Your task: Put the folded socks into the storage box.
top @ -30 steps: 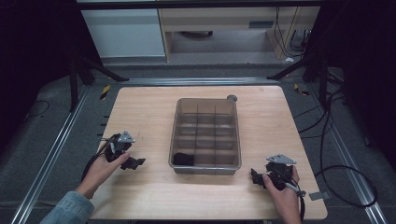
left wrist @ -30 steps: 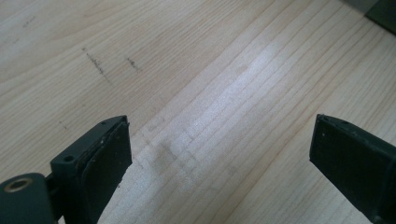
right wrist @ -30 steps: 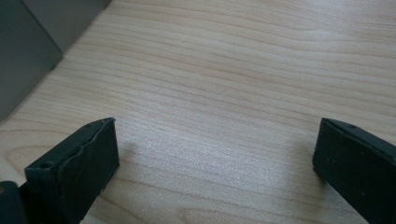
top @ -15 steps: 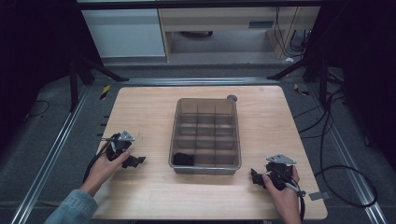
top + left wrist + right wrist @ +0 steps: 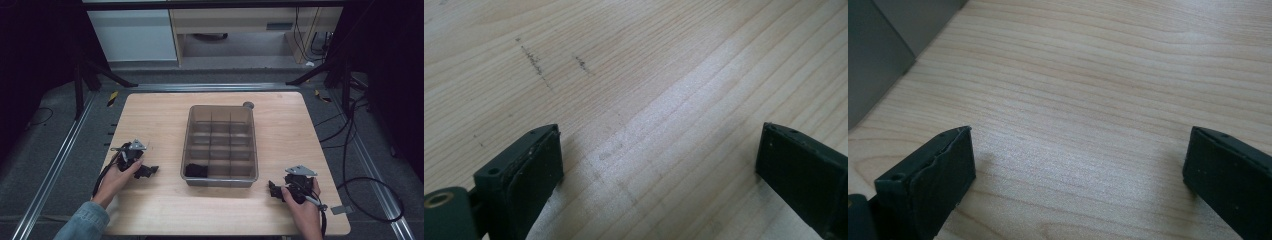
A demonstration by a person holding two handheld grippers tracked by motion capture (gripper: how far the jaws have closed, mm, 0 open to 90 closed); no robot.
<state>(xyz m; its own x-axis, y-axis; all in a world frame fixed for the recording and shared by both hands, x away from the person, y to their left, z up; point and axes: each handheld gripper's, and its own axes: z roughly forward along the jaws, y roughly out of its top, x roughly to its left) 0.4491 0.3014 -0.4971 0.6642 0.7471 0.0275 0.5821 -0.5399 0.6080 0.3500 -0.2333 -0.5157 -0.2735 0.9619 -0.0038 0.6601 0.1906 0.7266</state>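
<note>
A grey divided bin (image 5: 252, 145) stands in the middle of the wooden table (image 5: 155, 117), with a black item (image 5: 196, 170) in its near-left compartment. My left gripper (image 5: 148, 171) rests on the table left of the bin, held by a hand. In the left gripper view it (image 5: 659, 165) is open, bare wood between the jaws. My right gripper (image 5: 272, 190) rests near the bin's front-right corner. In the right gripper view it (image 5: 1080, 165) is open and holds nothing, with the bin's wall (image 5: 883, 45) at upper left.
A small dark round object (image 5: 248, 105) lies by the bin's far right corner. Metal rails (image 5: 60, 160) run along the table's sides, and cables (image 5: 360, 165) trail on the floor at right. Cabinets (image 5: 135, 35) stand beyond the far edge.
</note>
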